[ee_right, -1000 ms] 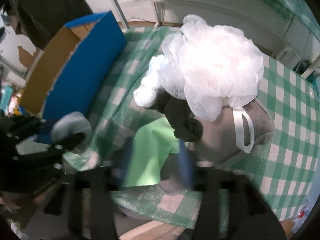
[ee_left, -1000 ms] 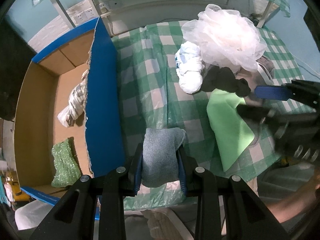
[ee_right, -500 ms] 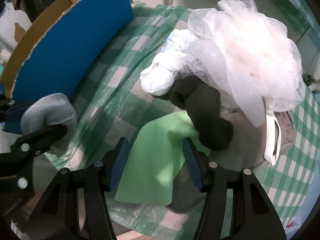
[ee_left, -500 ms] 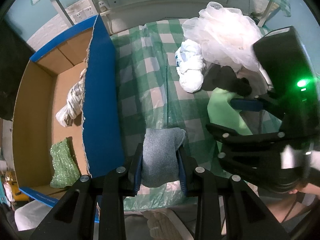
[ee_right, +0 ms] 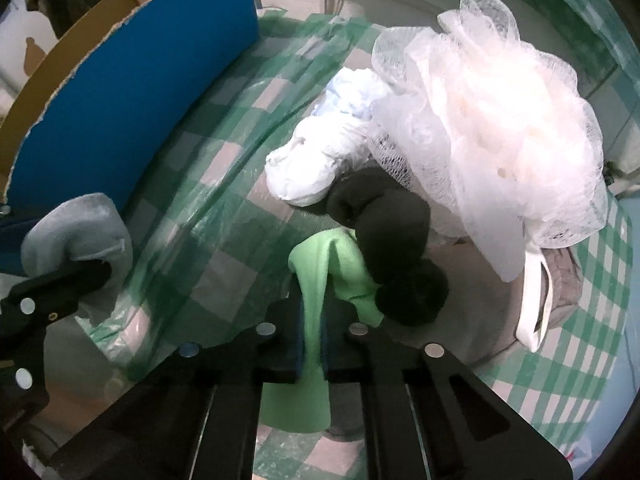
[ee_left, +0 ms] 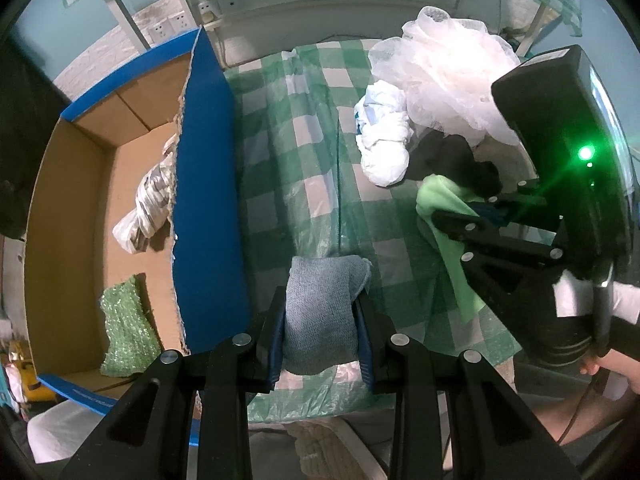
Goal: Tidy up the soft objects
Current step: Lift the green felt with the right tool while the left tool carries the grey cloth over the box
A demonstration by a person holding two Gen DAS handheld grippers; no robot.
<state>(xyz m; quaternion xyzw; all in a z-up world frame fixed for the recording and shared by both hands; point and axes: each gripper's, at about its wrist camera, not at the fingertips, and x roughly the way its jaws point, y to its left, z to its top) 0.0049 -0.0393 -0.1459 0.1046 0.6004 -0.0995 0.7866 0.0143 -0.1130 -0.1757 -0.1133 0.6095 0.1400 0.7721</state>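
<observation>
Nearest in the left wrist view, the left gripper (ee_left: 320,330) is clamped on one folded grey-blue cloth (ee_left: 320,312), its two blue pads pressing the cloth's sides above the near edge of the table. In the right wrist view the right gripper (ee_right: 311,336) has its jaws brought together on one light green cloth (ee_right: 316,276), pinching a raised fold of it; the rest of that cloth lies flat on the green-and-white checked tablecloth (ee_left: 296,184). A person's hand (ee_left: 600,376) shows at the lower right of the left wrist view, holding the right gripper's handle.

Just beyond the green cloth lies one black rolled fabric piece (ee_right: 392,232), touching the cloth's far edge. Behind it sits one white crumpled bundle with pale blue patches (ee_right: 324,160), and leaning over both is one large white mesh bath pouf (ee_right: 488,128), with a white loop strap (ee_right: 534,300) hanging at its right side. A grey-brown soft item (ee_right: 564,276) lies partly hidden under the pouf; what it is cannot be told.

To the left of the table stands one open cardboard box with blue outer walls (ee_left: 208,200). Inside it lie two things: one green bubble-wrap piece (ee_left: 128,328) nearer, and one crumpled silvery-white plastic bundle (ee_left: 148,204) farther in, well apart.
</observation>
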